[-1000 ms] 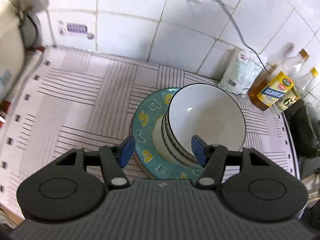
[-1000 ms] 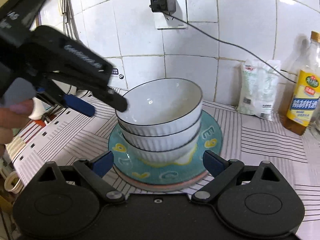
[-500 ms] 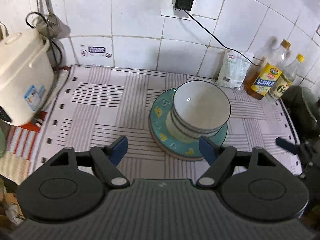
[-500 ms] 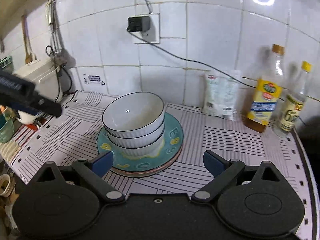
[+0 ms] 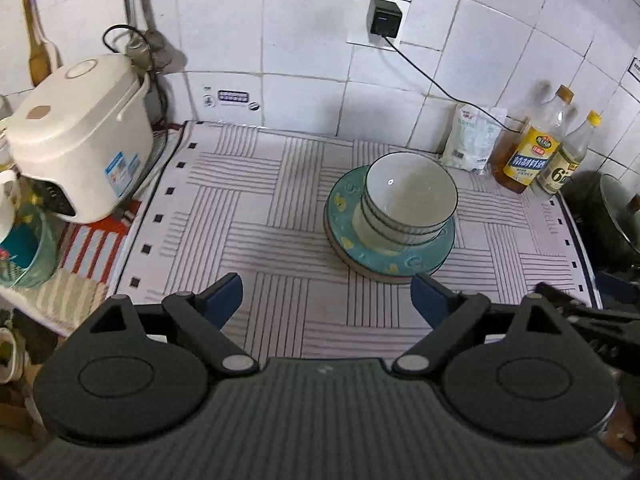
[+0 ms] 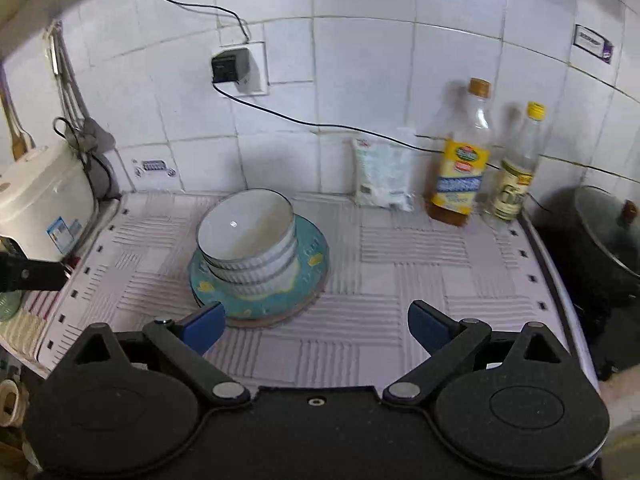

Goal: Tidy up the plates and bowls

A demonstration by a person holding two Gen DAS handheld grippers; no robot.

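My left gripper (image 5: 326, 300) spread wide, empty, hanging above mat (image 5: 248, 200). My right gripper (image 6: 316, 326) likewise released, gripping nothing. Ahead: stacked white bowls (image 5: 406, 206) nested on teal plate (image 5: 390, 254), pinkish plate edge under it barely showing. Bowl count hard to judge. Far: rice cooker (image 5: 76, 136) cut off at left; bottles (image 6: 460, 156), label print illegible; white pouch (image 6: 382, 174) against tiles.
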